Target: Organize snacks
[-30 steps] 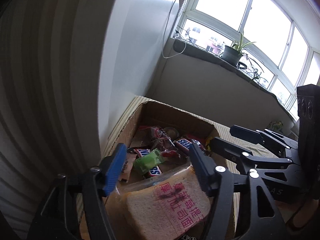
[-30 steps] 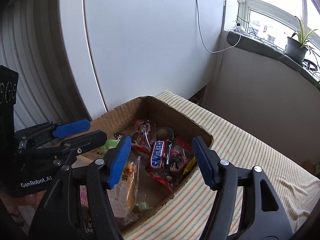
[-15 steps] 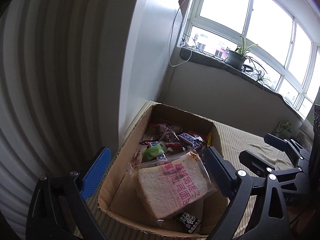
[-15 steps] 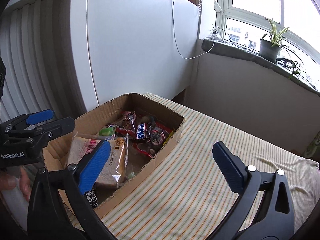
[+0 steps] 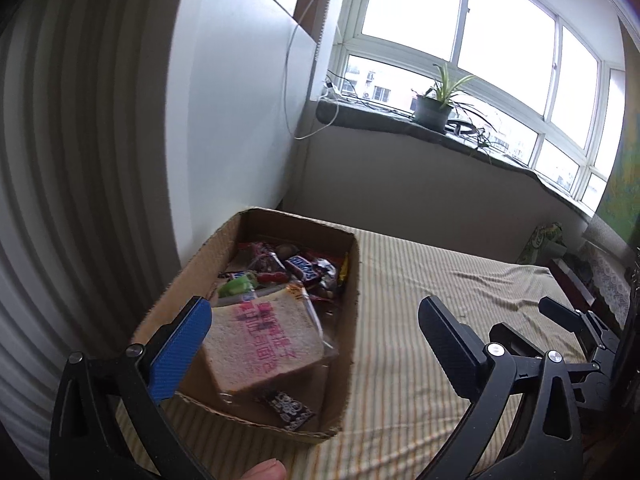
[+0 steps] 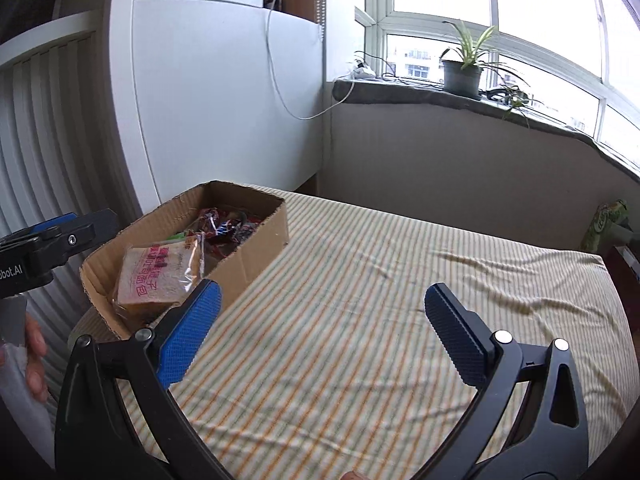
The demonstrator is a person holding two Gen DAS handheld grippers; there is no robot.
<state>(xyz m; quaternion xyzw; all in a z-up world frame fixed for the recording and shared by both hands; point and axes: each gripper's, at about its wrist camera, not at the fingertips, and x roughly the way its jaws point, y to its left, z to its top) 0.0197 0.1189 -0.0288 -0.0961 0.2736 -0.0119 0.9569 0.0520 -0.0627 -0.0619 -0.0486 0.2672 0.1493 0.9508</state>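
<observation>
Left gripper (image 5: 312,344) hangs above the cardboard box (image 5: 352,320), fingers spread wide and empty; right gripper (image 6: 320,332) likewise, over the striped bedsheet (image 6: 380,280). Bagged bread slice (image 5: 264,340) lies at the box's near end, candy bars (image 5: 304,268) beyond; box sits at the sheet's left edge

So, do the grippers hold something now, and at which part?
Nothing is held. The left gripper and right gripper are both open; the bagged bread lies in the box.
</observation>
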